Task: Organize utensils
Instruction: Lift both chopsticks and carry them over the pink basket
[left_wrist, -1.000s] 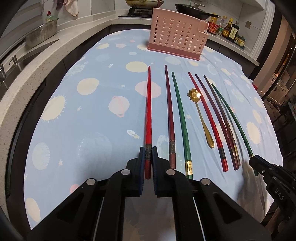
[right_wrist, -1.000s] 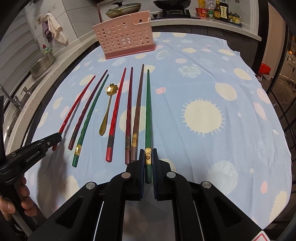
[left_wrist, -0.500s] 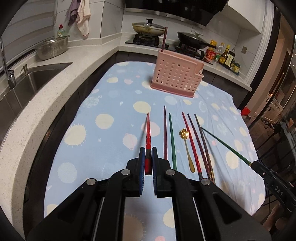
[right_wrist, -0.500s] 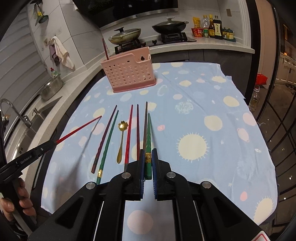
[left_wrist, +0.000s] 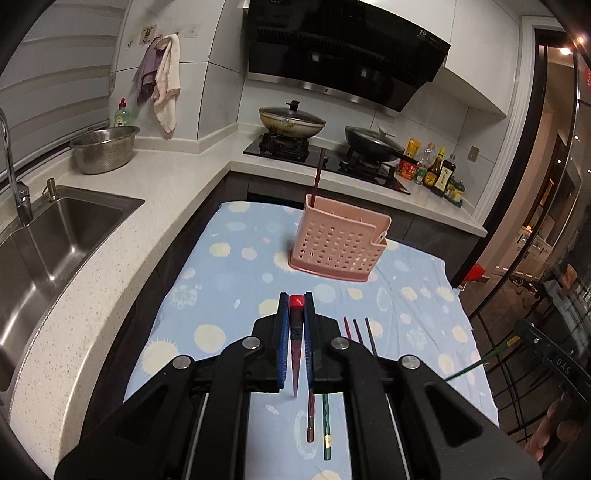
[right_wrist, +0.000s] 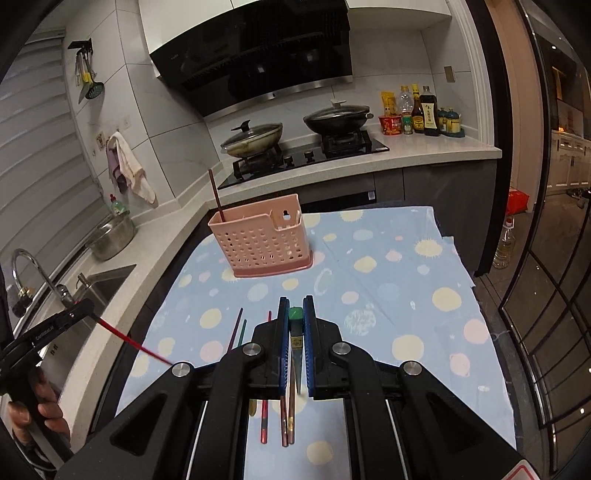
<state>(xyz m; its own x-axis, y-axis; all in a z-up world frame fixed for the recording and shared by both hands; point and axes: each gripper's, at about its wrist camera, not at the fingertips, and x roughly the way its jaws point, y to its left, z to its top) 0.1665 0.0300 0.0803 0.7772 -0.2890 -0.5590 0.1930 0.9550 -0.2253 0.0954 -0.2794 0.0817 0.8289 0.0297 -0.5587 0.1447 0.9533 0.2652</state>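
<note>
My left gripper (left_wrist: 296, 302) is shut on a red chopstick (left_wrist: 295, 343), held well above the table with its tip hanging down toward me. My right gripper (right_wrist: 295, 312) is shut on a green chopstick (right_wrist: 296, 345) in the same way. The pink perforated utensil holder (left_wrist: 338, 245) (right_wrist: 258, 242) stands upright at the far end of the blue dotted tablecloth (left_wrist: 229, 291), with one dark chopstick (left_wrist: 317, 175) standing in its left corner. Several chopsticks (left_wrist: 319, 424) (right_wrist: 284, 421) still lie on the cloth below the grippers. In the right wrist view the left gripper (right_wrist: 79, 310) appears at the left with the red chopstick (right_wrist: 129, 339).
A white counter with a steel sink (left_wrist: 48, 240) and tap runs along the left. A steel bowl (left_wrist: 103, 147) sits on it. Behind the table a hob carries two lidded pans (left_wrist: 291, 120), with sauce bottles (left_wrist: 437, 171) to its right. A dark-framed glass door (right_wrist: 546, 295) is at right.
Both grippers rose high off the cloth, each carrying its chopstick, and tilted up so the stove and hood came into view. The chopsticks' tips now hang down under the grippers.
</note>
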